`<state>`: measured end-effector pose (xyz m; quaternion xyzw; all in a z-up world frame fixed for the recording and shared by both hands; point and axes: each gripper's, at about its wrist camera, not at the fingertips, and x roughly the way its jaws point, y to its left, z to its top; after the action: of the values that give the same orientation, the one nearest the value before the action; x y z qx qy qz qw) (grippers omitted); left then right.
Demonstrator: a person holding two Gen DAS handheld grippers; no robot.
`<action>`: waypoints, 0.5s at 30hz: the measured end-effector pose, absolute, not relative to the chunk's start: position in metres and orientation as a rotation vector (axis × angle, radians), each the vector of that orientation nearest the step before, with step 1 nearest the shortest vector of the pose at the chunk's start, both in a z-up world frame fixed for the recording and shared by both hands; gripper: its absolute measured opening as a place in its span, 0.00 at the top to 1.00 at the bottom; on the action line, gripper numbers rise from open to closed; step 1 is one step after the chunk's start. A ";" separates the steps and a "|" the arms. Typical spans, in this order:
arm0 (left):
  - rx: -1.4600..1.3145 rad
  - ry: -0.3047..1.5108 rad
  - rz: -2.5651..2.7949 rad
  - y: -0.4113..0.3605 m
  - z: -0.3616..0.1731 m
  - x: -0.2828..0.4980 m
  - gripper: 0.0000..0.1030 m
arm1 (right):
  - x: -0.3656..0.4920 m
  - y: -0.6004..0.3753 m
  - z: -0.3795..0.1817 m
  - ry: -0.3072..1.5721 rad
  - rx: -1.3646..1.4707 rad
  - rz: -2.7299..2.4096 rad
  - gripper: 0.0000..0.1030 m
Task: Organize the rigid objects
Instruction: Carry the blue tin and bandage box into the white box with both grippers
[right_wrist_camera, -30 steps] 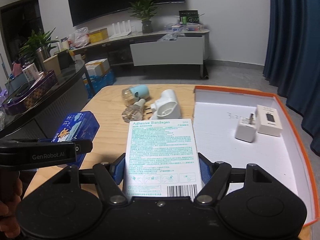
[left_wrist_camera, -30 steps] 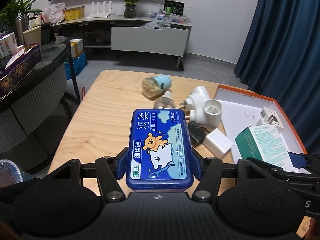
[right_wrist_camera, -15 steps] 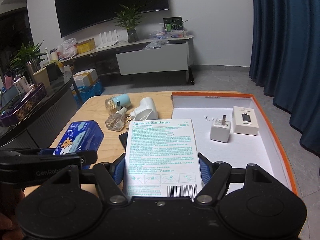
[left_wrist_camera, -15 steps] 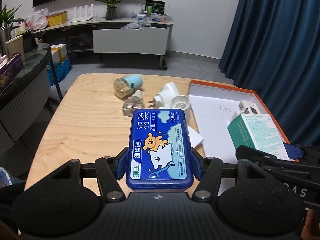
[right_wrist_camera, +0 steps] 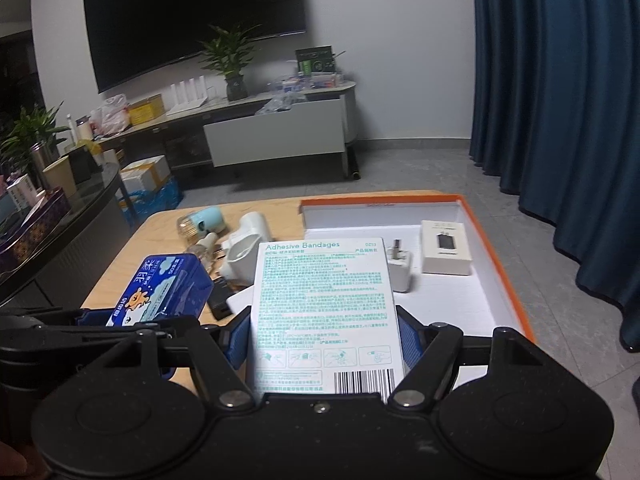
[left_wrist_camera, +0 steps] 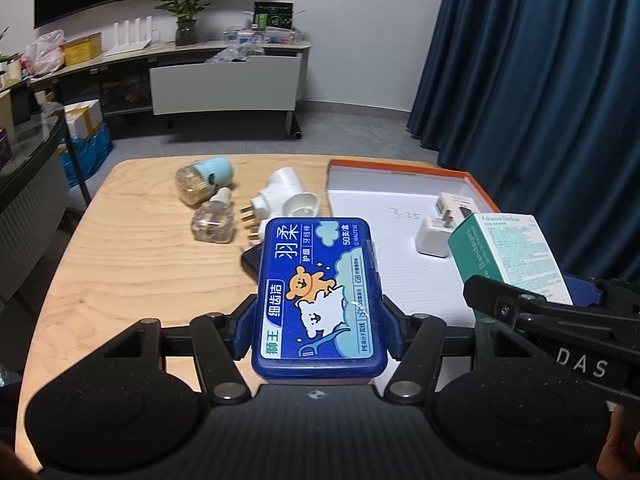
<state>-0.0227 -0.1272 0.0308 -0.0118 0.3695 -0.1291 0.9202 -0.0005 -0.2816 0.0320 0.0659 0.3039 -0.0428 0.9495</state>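
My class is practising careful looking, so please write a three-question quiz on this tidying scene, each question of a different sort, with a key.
1. True or false: the left gripper holds the blue floss box.
2. What does the right gripper hold? A: a glass bottle. B: the bandage box. C: a plug.
3. Fill in: the white charger sits inside the orange-edged ____.

Key: 1 true; 2 B; 3 tray.

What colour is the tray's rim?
Orange, around a white inside; the tray shows best in the right wrist view.
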 end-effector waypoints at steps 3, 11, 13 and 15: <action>-0.014 0.757 -0.283 -0.135 0.031 -0.022 0.40 | -0.003 -0.290 0.033 0.614 0.144 -0.107 0.18; 0.012 0.756 -0.326 -0.157 0.031 -0.019 0.40 | -0.008 -0.309 0.035 0.602 0.163 -0.155 0.18; 0.017 0.756 -0.334 -0.161 0.030 -0.018 0.40 | -0.009 -0.314 0.035 0.597 0.166 -0.165 0.18; 0.022 0.757 -0.344 -0.166 0.030 -0.017 0.40 | -0.009 -0.318 0.036 0.594 0.172 -0.176 0.18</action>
<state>-0.0168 -0.1664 0.0298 0.0106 0.3675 -0.1670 0.9149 -0.0093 -0.3184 0.0357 0.0844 0.2919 -0.0863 0.9488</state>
